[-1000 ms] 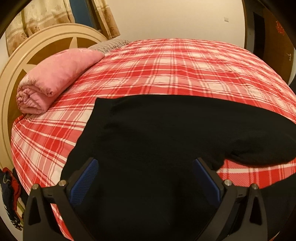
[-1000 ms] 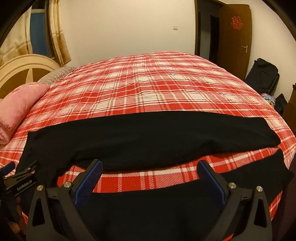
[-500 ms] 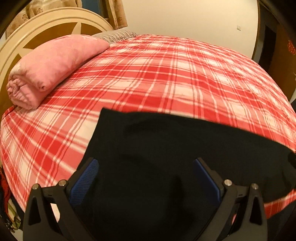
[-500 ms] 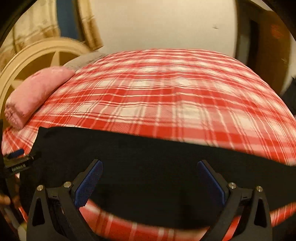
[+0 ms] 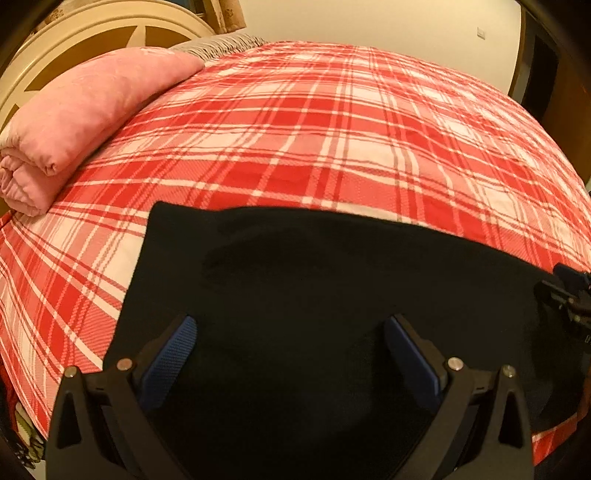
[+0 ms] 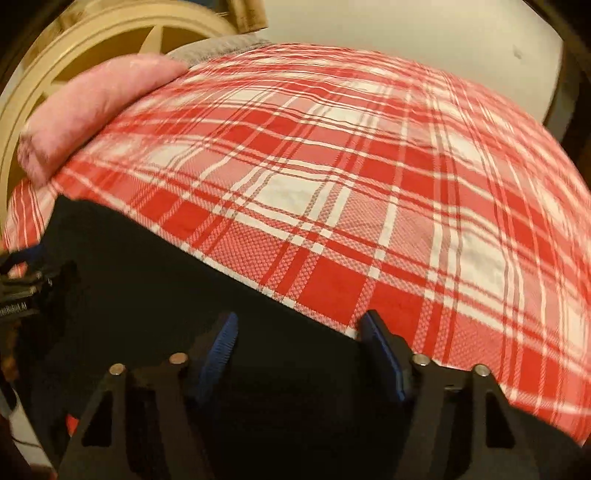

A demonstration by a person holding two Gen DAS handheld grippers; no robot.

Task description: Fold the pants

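Black pants (image 5: 295,280) lie flat on the red and white plaid bedspread (image 5: 332,140). My left gripper (image 5: 290,328) is open low over the waist end of the pants, its blue pads wide apart. In the right wrist view the pants (image 6: 147,288) fill the lower left. My right gripper (image 6: 299,328) is open over the pants' far edge, its jaws narrower than before. The right gripper shows at the right edge of the left wrist view (image 5: 569,291). The left gripper shows at the left edge of the right wrist view (image 6: 22,291).
A rolled pink quilt (image 5: 81,110) lies at the head of the bed against a cream headboard (image 5: 92,33). A grey pillow edge (image 5: 221,46) sits behind it. A dark doorway (image 5: 535,70) is at the far right.
Both grippers moved forward and down close over the pants. The right gripper swung left toward the left gripper and its jaws narrowed. The gap of bedspread between pant legs is out of sight.
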